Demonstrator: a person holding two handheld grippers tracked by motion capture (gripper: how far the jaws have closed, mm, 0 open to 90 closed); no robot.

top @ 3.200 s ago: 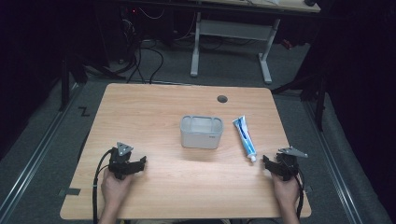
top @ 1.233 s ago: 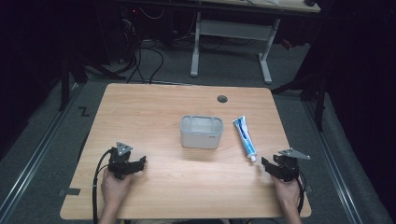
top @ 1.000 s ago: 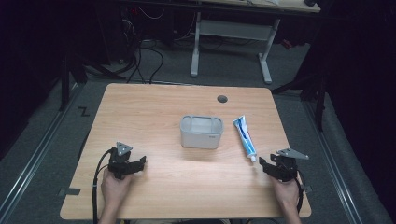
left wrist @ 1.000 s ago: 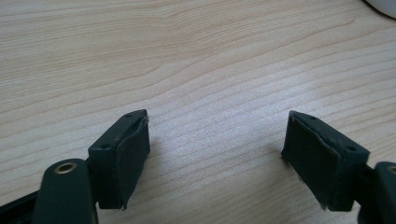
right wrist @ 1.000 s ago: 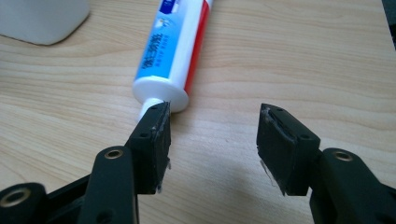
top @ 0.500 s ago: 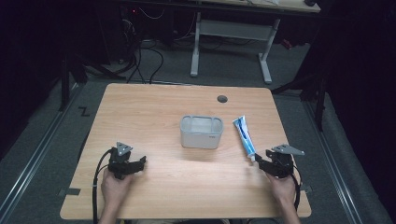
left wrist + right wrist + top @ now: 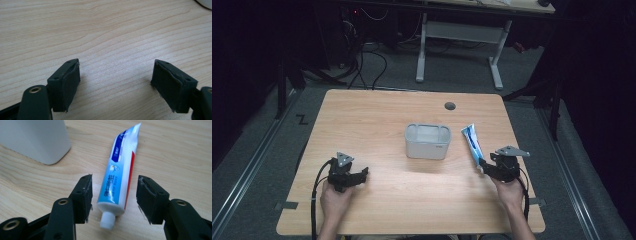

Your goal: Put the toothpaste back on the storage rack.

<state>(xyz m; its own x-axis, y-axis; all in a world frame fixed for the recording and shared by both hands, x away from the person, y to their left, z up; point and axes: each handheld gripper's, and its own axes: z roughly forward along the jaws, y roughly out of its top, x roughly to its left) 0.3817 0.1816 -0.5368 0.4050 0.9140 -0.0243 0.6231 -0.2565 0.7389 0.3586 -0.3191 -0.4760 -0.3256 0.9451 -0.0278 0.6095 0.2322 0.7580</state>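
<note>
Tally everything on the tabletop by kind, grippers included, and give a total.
Toothpaste tube: 1
Grey bin: 1
Grippers: 2, the left gripper and the right gripper, both with jaws open
Total: 4

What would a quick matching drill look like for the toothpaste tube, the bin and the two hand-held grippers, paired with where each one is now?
Things:
1. toothpaste tube
2. bin
3. left hand-held gripper
4. right hand-held gripper

Places or states:
A. mid-table, upright
B. open over bare wood at the table's near left
C. lying flat, cap end between two open jaws
D. open, one jaw on each side of the tube's cap end

Pairs: 1-C, 2-A, 3-B, 4-D
</note>
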